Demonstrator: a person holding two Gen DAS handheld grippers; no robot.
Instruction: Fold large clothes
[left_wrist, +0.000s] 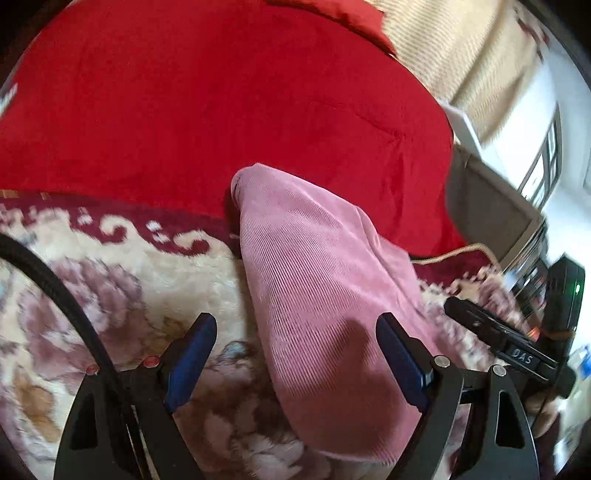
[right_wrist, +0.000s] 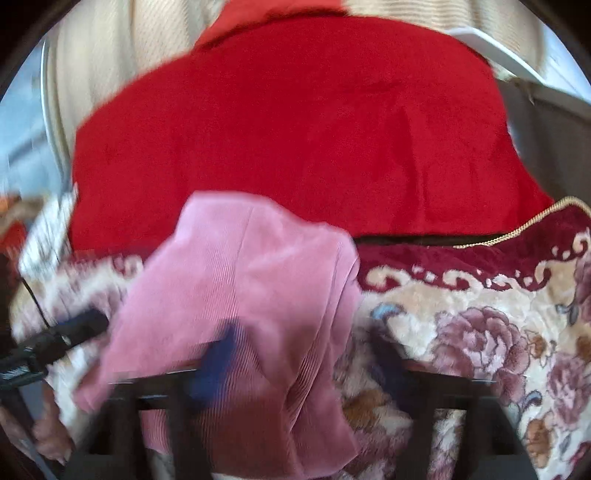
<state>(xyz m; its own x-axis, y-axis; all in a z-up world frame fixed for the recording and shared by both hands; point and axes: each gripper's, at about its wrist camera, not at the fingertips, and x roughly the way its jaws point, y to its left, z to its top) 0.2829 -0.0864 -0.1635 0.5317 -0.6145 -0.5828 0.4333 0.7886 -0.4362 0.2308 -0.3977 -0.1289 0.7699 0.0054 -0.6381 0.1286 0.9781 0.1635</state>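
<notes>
Your left gripper has its jaws spread wide; the pink corduroy garment runs up between the blue pads from six o'clock toward twelve, but the pads stand clear of the cloth and grip nothing. In the left wrist view the garment lies as a long narrow strip, its far end resting against the edge of the red cushion at twelve o'clock, its near end under your tool.

Your right gripper is blurred, yet its jaws also read as open, one blue pad in front of the cloth at seven o'clock and the other out over the floral blanket at five o'clock. From that side the pink corduroy garment shows a crease running lengthwise and a rumpled near edge. The other tool shows at nine o'clock.

My reading is that you are between folds: the piece looks doubled lengthwise, lies released on the blanket, and both tools are free to re-grip.

The next move probably calls for a fresh hold at the near end, one tool at each corner, so you can carry it toward the far end at twelve o'clock. Pinch both layers together, or the lower one will drag on the plush pile and the fold will skew
</notes>
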